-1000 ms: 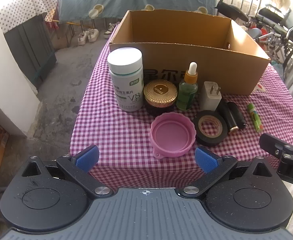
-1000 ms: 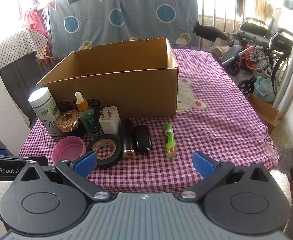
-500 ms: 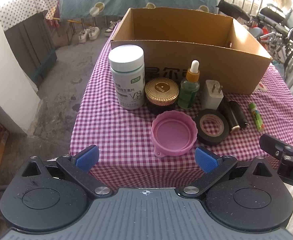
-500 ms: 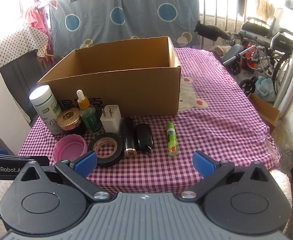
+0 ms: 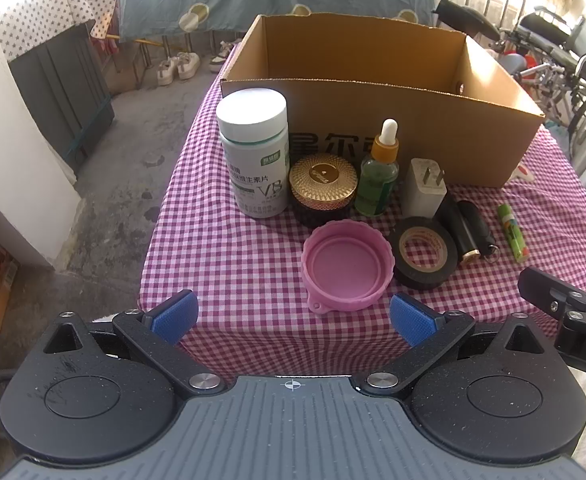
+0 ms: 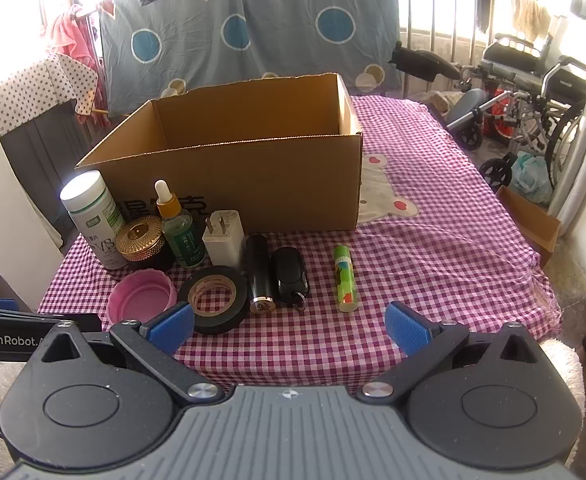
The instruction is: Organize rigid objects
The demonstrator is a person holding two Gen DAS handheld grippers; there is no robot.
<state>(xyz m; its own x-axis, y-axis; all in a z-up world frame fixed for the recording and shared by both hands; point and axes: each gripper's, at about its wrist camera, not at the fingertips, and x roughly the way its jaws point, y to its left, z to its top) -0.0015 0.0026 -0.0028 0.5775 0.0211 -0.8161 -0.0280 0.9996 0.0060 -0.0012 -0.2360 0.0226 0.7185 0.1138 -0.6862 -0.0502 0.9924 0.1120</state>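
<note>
An open cardboard box (image 5: 417,120) (image 6: 253,184) stands on the checked table. In front of it stand a white pill bottle (image 5: 255,152) (image 6: 91,216), a gold-lidded jar (image 5: 323,186) (image 6: 141,242), a green dropper bottle (image 5: 379,172) (image 6: 179,228) and a white plug charger (image 5: 425,190) (image 6: 223,238). Nearer lie a pink lid (image 5: 347,266) (image 6: 141,300), a black tape roll (image 5: 425,252) (image 6: 213,298), a black tube (image 6: 259,280), a car key (image 6: 291,274) and a green glue stick (image 5: 513,232) (image 6: 345,278). My left gripper (image 5: 291,318) and right gripper (image 6: 289,328) hang open at the near table edge, empty.
The checked cloth (image 6: 433,240) has bare room to the right of the box. A wheelchair (image 6: 533,92) stands off the table at the right. A dark cabinet (image 5: 65,92) and shoes (image 5: 177,66) are on the floor at the left.
Both grippers have drifted slightly towards the table, so the objects look a little larger. Nothing on the table has moved and both stay open.
</note>
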